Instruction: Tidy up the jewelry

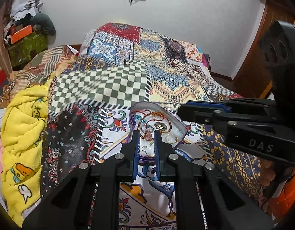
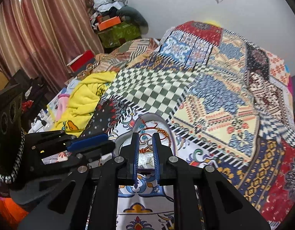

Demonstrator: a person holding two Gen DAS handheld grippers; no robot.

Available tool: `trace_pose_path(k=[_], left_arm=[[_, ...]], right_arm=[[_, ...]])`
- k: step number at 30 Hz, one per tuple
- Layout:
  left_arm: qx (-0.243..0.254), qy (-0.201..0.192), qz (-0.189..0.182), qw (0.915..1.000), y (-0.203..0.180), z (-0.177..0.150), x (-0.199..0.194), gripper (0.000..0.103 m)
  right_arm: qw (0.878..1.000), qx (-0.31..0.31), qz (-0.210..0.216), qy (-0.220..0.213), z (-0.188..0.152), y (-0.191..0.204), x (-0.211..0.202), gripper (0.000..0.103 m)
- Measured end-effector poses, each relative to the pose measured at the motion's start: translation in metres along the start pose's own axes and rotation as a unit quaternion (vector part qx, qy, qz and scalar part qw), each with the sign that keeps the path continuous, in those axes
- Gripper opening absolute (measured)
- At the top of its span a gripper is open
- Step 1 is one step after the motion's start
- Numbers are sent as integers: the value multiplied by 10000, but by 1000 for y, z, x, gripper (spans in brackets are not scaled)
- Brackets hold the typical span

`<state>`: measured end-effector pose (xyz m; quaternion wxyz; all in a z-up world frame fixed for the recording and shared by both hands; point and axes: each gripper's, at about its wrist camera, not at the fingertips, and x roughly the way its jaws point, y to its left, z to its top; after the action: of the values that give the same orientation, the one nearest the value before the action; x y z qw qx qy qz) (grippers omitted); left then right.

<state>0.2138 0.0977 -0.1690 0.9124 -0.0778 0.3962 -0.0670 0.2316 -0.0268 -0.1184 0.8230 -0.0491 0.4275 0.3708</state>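
Observation:
A small tray with a purple rim lies on the patchwork bedspread and holds the jewelry. In it are a red and orange beaded necklace, a silver piece, gold hoops and a round brown pendant. My left gripper hangs over the tray's near half, open by a narrow gap. The pendant shows between the fingers without touching either one. My right gripper hovers over the same tray from the right, also narrowly open, with nothing held.
A crumpled yellow towel lies to the left on the bed. Farther left are a red box and striped curtains. A pile of boxes and clothes stands in the far corner. An orange sleeve is at lower right.

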Motion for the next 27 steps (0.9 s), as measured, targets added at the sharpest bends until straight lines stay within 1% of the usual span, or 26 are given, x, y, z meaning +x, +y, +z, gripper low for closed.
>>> trace_pose_path(k=[7,11,14,18,21,22,23,24,26,27], left_arm=[[-22,-374,48,9993,-9,10,-41,12],[20,-691,38,9976,-20,16,-75,12],[113,-997,100,9949,-31,18,-106,12],[226,-1456,132,9890,-48,18,-152,12],[316,-1846,239,9820,-61,15,-187,12],[343,-1987,279,9791,-65,13,-199,14],[366,-2135,302,9758,-69,11,-211,19],[373,-2245,315,9733,-72,9,-220,22],[381,-2501,353,9668,-78,4,-240,34],[387,-2621,391,9635,-80,1,-248,37]], right_arm=[[9986,-61,-231,-473,1,15,-46,13],[9951,-123,-412,-894,-1,29,-83,13],[9905,-189,-579,-1232,-4,42,-114,13],[9815,-275,-787,-1722,-11,58,-157,13],[9716,-312,-961,-2138,-18,71,-190,13],[9672,-321,-1029,-2298,-21,76,-201,13],[9640,-334,-1072,-2408,-24,80,-208,13],[9603,-349,-1120,-2531,-27,85,-217,16],[9520,-360,-1220,-2786,-34,93,-233,31],[9463,-355,-1300,-2939,-38,97,-241,46]])
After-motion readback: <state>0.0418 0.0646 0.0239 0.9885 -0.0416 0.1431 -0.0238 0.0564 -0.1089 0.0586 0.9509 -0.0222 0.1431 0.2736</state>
